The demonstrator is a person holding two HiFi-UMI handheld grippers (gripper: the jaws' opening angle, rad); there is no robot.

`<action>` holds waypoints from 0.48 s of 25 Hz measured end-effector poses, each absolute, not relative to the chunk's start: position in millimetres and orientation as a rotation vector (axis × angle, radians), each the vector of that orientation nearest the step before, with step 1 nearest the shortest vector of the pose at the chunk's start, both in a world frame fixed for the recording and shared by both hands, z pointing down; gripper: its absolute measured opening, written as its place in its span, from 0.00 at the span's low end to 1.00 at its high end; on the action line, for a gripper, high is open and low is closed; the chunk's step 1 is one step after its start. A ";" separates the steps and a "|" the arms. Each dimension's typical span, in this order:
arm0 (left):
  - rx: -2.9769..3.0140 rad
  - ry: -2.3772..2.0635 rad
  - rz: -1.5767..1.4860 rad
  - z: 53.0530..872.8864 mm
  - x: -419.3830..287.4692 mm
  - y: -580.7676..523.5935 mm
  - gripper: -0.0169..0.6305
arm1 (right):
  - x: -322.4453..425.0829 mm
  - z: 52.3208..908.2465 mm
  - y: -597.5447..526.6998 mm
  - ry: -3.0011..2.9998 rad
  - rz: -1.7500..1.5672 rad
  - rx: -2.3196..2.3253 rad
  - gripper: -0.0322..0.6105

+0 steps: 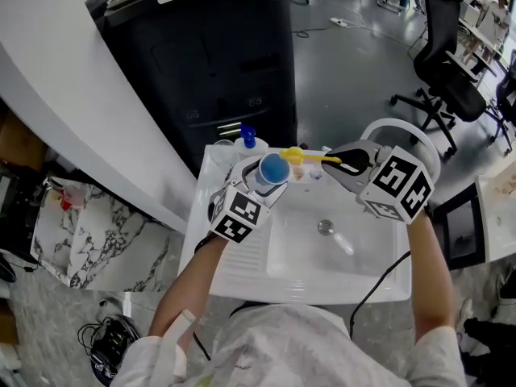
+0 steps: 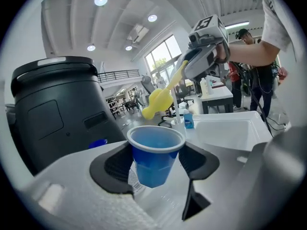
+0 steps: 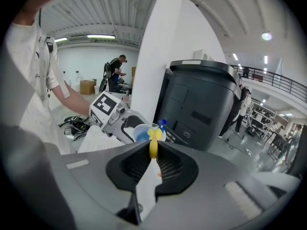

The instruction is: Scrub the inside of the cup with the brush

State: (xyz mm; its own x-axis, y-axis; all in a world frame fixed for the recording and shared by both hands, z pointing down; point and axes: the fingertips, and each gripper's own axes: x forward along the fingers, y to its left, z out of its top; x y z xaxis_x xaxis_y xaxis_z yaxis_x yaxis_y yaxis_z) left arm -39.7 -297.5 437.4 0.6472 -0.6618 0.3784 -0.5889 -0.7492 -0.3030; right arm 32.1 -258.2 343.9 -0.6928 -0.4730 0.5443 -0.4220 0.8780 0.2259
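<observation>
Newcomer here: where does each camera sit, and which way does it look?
Head view: on the person's head, looking steeply down at the sink; both forearms show.
Left gripper view: on the left gripper, looking along its jaws at the blue cup they hold; the right arm shows.
Right gripper view: on the right gripper, along its jaws at the yellow brush they grip; the left arm shows.
Shared: all three show cup and brush.
</observation>
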 end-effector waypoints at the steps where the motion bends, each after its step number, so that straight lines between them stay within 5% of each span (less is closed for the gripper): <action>1: -2.714 1.058 -0.701 435.3 -42.1 -298.9 0.50 | 32.5 341.2 -259.5 -2.450 -0.097 0.680 0.10; 12: -2.809 1.275 -0.501 402.0 -61.5 -307.4 0.50 | 50.4 329.1 -273.4 -2.570 0.026 1.012 0.10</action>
